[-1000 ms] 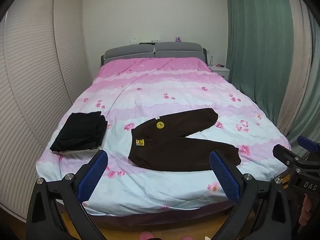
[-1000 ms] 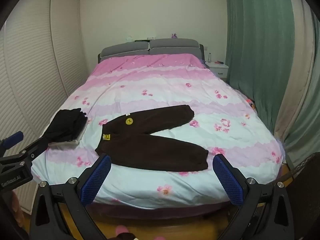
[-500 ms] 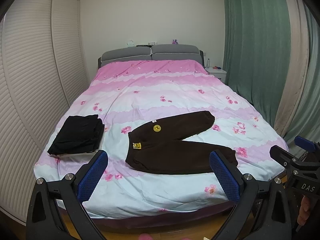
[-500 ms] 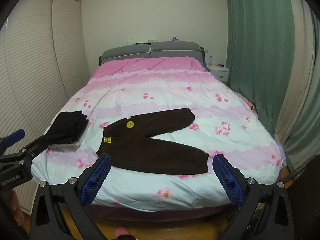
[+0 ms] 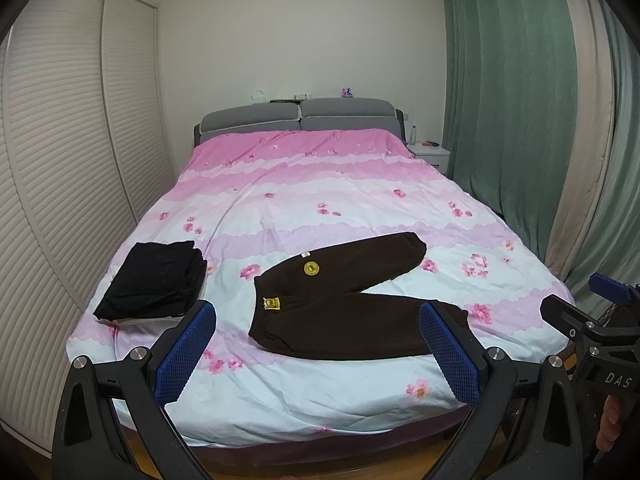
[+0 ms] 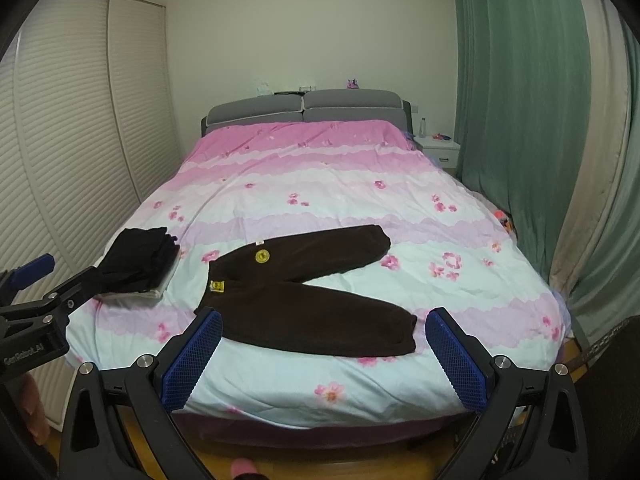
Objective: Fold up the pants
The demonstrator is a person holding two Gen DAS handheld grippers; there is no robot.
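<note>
Dark brown pants [image 5: 344,300] [image 6: 304,284] lie flat near the foot of the bed, waist to the left, both legs spread out to the right in a V. Two yellow patches mark the waist area. My left gripper [image 5: 318,350] is open and held in the air short of the bed's foot edge, nothing between its blue pads. My right gripper [image 6: 324,354] is open too, likewise back from the bed. Each gripper shows at the edge of the other's view.
A folded black garment [image 5: 154,280] [image 6: 138,262] rests on something white near the bed's left edge. The pink and white floral bedspread [image 5: 320,184] covers the bed. Louvred wardrobe doors [image 5: 52,184] stand left, green curtains [image 5: 508,120] and a white nightstand [image 5: 430,154] right.
Both grippers have drawn back and risen a little from the bed, so the pants look smaller and lower in view. The pants have not moved.
</note>
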